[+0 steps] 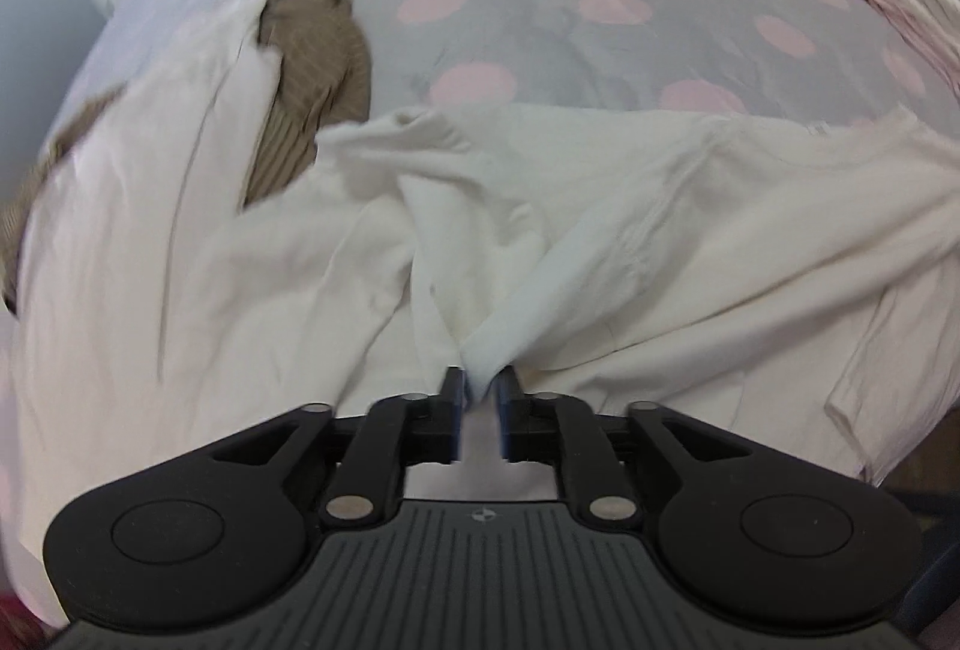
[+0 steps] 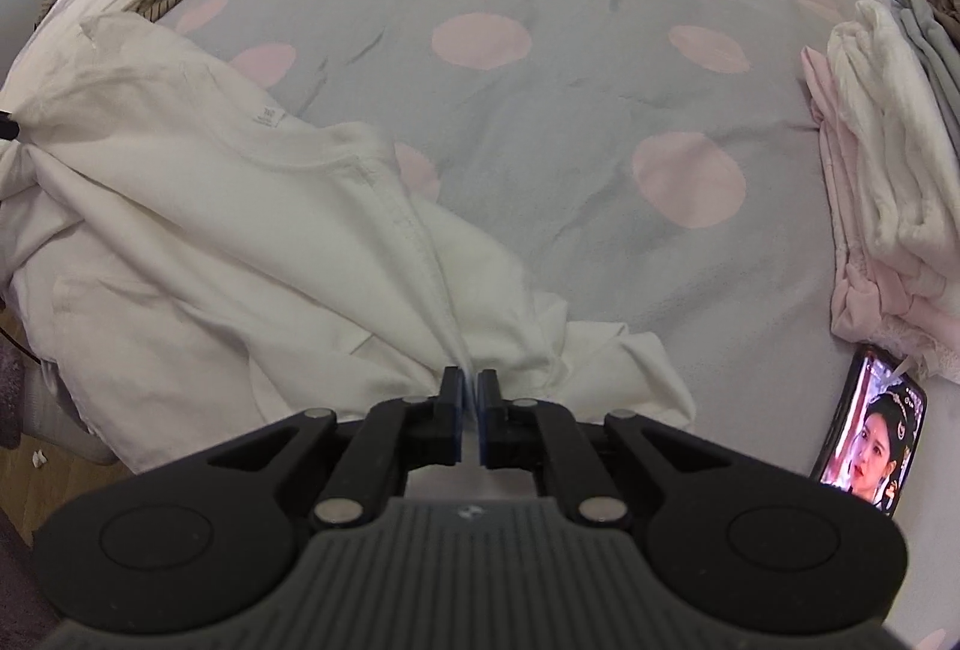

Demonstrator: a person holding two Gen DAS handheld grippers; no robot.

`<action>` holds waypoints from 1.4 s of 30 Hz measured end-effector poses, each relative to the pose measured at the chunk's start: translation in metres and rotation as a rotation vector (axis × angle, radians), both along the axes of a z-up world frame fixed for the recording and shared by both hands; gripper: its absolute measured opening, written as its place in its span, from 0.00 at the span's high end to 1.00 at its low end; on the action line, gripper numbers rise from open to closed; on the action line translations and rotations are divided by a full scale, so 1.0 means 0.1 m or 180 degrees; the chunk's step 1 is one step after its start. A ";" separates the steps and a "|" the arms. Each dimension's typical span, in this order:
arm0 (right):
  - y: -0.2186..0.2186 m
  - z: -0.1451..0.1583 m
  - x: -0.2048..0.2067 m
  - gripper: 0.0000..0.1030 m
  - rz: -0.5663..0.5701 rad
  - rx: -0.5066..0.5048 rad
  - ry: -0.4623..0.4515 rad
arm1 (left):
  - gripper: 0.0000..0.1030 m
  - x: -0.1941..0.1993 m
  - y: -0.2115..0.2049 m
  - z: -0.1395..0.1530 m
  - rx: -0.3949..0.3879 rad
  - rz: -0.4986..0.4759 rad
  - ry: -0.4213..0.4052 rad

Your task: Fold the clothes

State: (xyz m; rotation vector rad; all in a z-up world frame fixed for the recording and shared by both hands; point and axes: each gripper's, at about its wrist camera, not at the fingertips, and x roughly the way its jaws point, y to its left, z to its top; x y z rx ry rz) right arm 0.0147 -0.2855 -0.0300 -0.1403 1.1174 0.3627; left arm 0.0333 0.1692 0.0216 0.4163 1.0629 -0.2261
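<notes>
Left view is blurred; white shirt (image 1: 600,206) is cut off at the edges. It lies on the bed (image 2: 540,122), left of the folded pile (image 2: 882,182). Left tool (image 1: 480,386): narrow gap, fabric between, grip unclear. Right tool (image 2: 471,380) pinches shirt hem.

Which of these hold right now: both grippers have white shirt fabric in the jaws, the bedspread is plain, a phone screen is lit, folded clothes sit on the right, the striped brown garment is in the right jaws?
1. Both the left gripper and the right gripper have fabric of the white shirt between their jaws. True.
2. The bedspread is plain. False: it is grey with pink dots.
3. A phone with a lit screen lies on the bed. True.
4. A stack of folded clothes sits on the right side. True.
5. The striped brown garment is in the right jaws. False: it lies by the far left edge, partly under white cloth.
</notes>
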 end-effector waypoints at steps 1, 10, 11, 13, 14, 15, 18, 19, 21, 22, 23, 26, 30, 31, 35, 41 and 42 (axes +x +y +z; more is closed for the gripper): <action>-0.01 0.03 -0.01 0.91 -0.0012 0.0008 -0.0034 | 0.67 -0.05 -0.07 0.05 0.0082 -0.0070 -0.0119; -0.10 0.21 -0.07 0.80 -0.0130 0.0147 -0.0283 | 0.58 -0.12 -1.02 -0.12 0.0837 -0.1084 -0.0705; -0.12 0.22 -0.07 0.79 -0.0132 0.0166 -0.0299 | 0.58 -0.10 -1.07 -0.19 0.0890 -0.1158 -0.0662; -0.14 0.25 -0.08 0.78 -0.0152 0.0195 -0.0341 | 0.58 -0.05 -1.15 -0.33 0.0961 -0.1277 -0.0568; -0.16 0.26 -0.09 0.76 -0.0164 0.0203 -0.0365 | 0.58 -0.02 -1.18 -0.39 0.0998 -0.1318 -0.0552; -0.18 0.27 -0.09 0.74 -0.0177 0.0210 -0.0387 | 0.58 0.00 -1.20 -0.44 0.1028 -0.1343 -0.0539; -0.25 0.28 -0.09 0.73 -0.0218 0.0229 -0.0421 | 0.77 0.10 -1.25 -0.54 0.1116 -0.1290 -0.0433; -0.27 0.28 -0.09 0.73 -0.0226 0.0231 -0.0425 | 0.86 0.12 -1.25 -0.55 0.1113 -0.1237 -0.0377; -0.29 0.28 -0.08 0.71 -0.0209 0.0237 -0.0428 | 0.93 0.13 -1.22 -0.50 0.1023 -0.1168 -0.0306; -0.29 0.27 -0.09 0.70 -0.0195 0.0242 -0.0429 | 0.95 0.13 -1.21 -0.47 0.0971 -0.1146 -0.0279; -0.29 0.27 -0.09 0.69 -0.0175 0.0248 -0.0431 | 0.97 0.10 -1.19 -0.42 0.0899 -0.1115 -0.0269; -0.21 0.27 -0.09 0.64 0.0002 0.0266 -0.0476 | 0.97 0.03 -1.09 -0.23 0.0675 -0.0946 -0.0308; -0.01 0.21 -0.06 0.64 0.0328 0.0229 -0.0542 | 0.97 0.01 -0.89 -0.09 0.0433 -0.0660 -0.0358; 0.04 0.18 -0.04 0.64 0.0422 0.0195 -0.0562 | 0.97 0.01 -0.84 -0.08 0.0383 -0.0603 -0.0362; 0.20 0.02 0.05 0.65 0.0716 0.0066 -0.0501 | 0.97 -0.03 -0.78 -0.10 0.0345 -0.0550 -0.0363; 0.25 0.03 0.09 0.96 0.0643 -0.0004 -0.0426 | 0.97 -0.08 -0.73 0.07 0.0227 -0.0426 -0.0596; 0.25 0.11 0.07 0.96 0.0592 -0.0009 -0.0533 | 0.97 -0.08 -0.71 0.12 0.0185 -0.0382 -0.0666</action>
